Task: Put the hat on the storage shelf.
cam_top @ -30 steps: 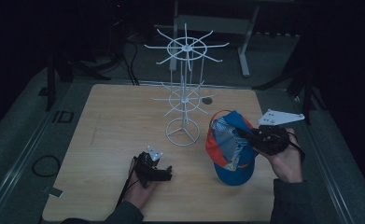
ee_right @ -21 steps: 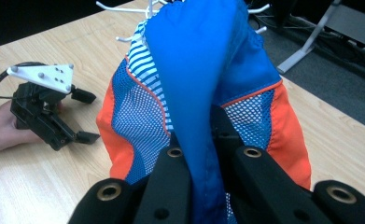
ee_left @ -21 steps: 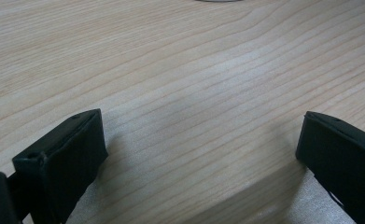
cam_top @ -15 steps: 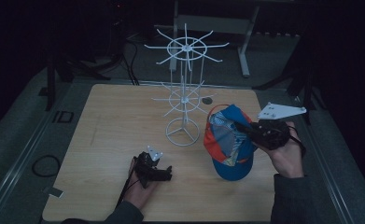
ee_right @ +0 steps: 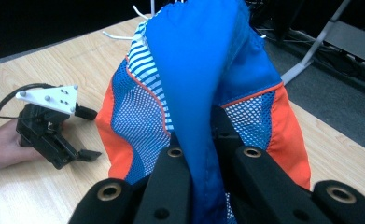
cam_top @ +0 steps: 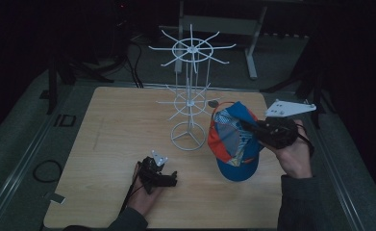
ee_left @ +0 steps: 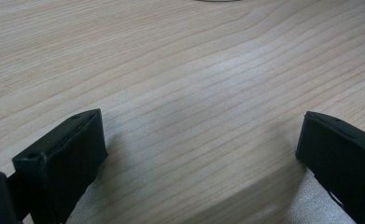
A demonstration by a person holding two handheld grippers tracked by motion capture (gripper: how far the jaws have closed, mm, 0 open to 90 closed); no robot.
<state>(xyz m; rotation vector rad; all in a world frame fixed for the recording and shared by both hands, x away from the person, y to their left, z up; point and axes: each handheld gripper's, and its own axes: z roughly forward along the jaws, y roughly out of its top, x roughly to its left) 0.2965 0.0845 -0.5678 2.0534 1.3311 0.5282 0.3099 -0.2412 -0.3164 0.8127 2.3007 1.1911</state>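
— Where is the blue, orange and white mesh-panelled cap [cam_top: 233, 139] sitting?

— It is off the light wooden tabletop [cam_top: 113, 125], lifted at the right side, just right of the white wire spinner rack [cam_top: 190, 96] that stands on a ring base near the middle. Its blue brim hangs lowest, toward the near edge; whether it brushes the wood I cannot tell.

— What holds it?

— The right tongs [cam_top: 253, 129], gripped in the person's right hand [cam_top: 294, 156], a grey three-cornered plate on top. In the right gripper view the two black jaws are pressed together on a fold of the cap's blue fabric [ee_right: 203, 93], with the striped and mesh lining spread to either side.

— And the left tongs?

— The left tongs [cam_top: 169, 179] rest low over the tabletop near the front edge, in the person's left hand [cam_top: 144, 192], well apart from the cap. In the left gripper view the jaws stand wide, one at each lower corner, with nothing but bare wood grain [ee_left: 194, 93] between them. The right gripper view shows the same tool [ee_right: 84, 133] beyond the cap, jaws spread, white plate on top, cable trailing off to the side

— Is the rack touched by anything?

— The cap's upper edge sits very near the lower tier of prongs; I cannot tell if they meet
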